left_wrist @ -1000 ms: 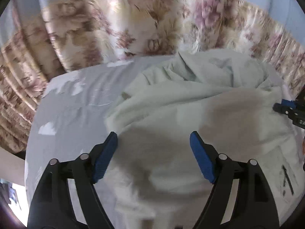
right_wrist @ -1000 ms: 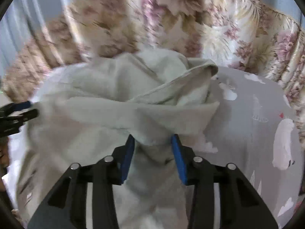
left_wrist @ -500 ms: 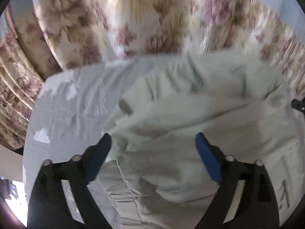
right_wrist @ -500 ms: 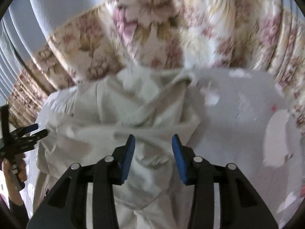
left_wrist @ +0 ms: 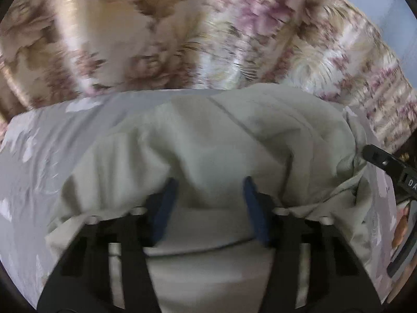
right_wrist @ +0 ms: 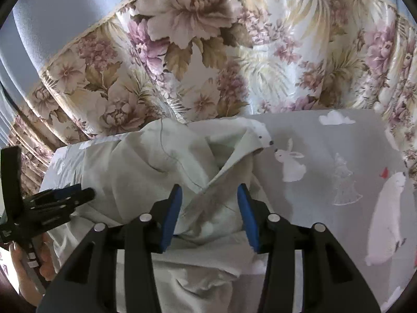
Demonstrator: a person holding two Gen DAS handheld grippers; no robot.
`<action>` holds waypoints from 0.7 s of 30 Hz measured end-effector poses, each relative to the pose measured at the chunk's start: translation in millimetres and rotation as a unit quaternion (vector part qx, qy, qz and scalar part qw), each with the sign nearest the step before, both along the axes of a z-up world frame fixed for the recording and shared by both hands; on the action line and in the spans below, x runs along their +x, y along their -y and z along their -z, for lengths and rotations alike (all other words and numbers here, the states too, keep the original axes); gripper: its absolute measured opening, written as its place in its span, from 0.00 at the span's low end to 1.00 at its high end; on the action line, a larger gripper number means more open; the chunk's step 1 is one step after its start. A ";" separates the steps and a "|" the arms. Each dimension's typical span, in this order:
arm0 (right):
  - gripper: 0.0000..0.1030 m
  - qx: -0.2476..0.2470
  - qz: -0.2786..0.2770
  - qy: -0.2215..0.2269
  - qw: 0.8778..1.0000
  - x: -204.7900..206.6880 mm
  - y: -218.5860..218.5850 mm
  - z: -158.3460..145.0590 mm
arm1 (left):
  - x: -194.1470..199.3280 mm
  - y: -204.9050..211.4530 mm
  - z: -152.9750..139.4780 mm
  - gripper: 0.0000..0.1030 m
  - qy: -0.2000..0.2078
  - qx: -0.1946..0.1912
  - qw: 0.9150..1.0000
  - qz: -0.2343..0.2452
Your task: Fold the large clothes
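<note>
Grey printed bedsheet (right_wrist: pixel 338 156) under crumpled pale garment (right_wrist: pixel 146 167), floral curtain (right_wrist: pixel 208 52) behind.

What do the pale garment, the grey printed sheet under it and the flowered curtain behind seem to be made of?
Pale garment: probably a matte woven cotton; it holds soft creases and shows stitched seams.
Grey sheet: likely smooth cotton or a blend, matte, printed with white rabbits and clouds.
Flowered curtain: likely a satin-like synthetic; its pleats catch glossy highlights.

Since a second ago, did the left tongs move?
Yes. The left tongs went forward into the cloth; the curtain looms larger, and the blue pads stand closer together.
</note>
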State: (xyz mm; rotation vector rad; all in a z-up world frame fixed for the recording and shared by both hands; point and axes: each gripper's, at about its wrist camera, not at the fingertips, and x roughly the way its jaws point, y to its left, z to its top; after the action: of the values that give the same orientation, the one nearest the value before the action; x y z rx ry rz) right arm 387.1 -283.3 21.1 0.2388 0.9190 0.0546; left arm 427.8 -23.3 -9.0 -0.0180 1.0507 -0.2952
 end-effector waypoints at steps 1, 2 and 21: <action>0.40 -0.004 -0.003 0.006 1.000 -0.2 -2.6 2.0 | 2.0 10.0 1.2 0.27 0.002 0.008 1.000 0.012; 0.27 -0.010 -0.013 0.012 1.000 -0.4 -7.0 5.3 | 3.0 16.8 1.4 0.23 0.009 0.021 1.000 0.020; 0.13 0.098 -0.146 0.176 0.969 -80.0 -90.5 -125.8 | -29.7 -32.6 -129.8 0.03 0.077 0.095 0.987 0.103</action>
State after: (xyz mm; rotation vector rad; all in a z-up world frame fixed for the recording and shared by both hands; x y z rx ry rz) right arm 307.1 -192.8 147.0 0.2659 0.5879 0.4491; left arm 398.1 9.3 120.7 0.2818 0.9235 -0.3755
